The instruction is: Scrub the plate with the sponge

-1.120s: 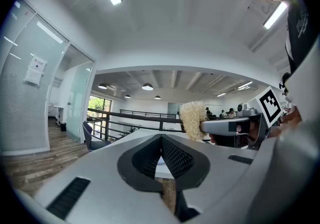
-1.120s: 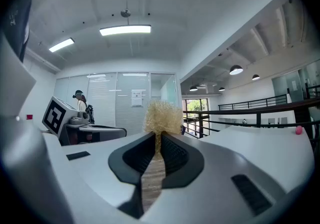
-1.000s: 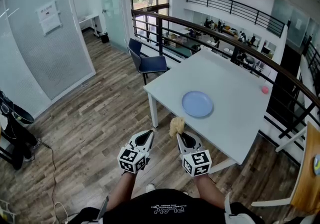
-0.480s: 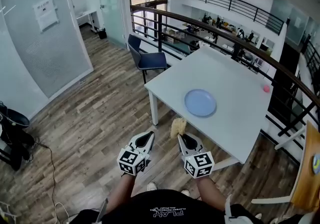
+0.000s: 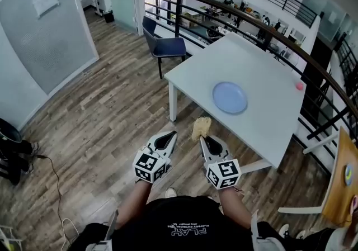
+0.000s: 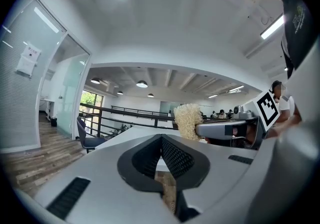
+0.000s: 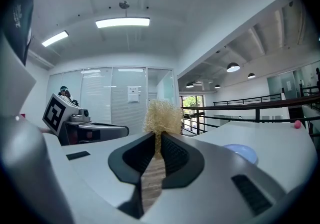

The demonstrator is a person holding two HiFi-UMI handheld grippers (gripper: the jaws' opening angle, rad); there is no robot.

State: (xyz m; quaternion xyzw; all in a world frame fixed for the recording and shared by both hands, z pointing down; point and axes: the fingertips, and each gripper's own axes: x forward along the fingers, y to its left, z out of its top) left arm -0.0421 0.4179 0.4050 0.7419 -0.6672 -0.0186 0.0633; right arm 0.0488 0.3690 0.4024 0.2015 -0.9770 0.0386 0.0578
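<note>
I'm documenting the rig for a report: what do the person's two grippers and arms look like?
The left gripper and right gripper match: pale grey shells, each claw lined with black ribbed pads. A white cube with black square markers sits behind each. The person wears a black top with white lettering; forearms are bare.

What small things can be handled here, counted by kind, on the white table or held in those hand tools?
Round light-blue plate: 1
Small round pink object: 1
Tan fibrous sponge, pinched in the right gripper: 1
Total: 3
</note>
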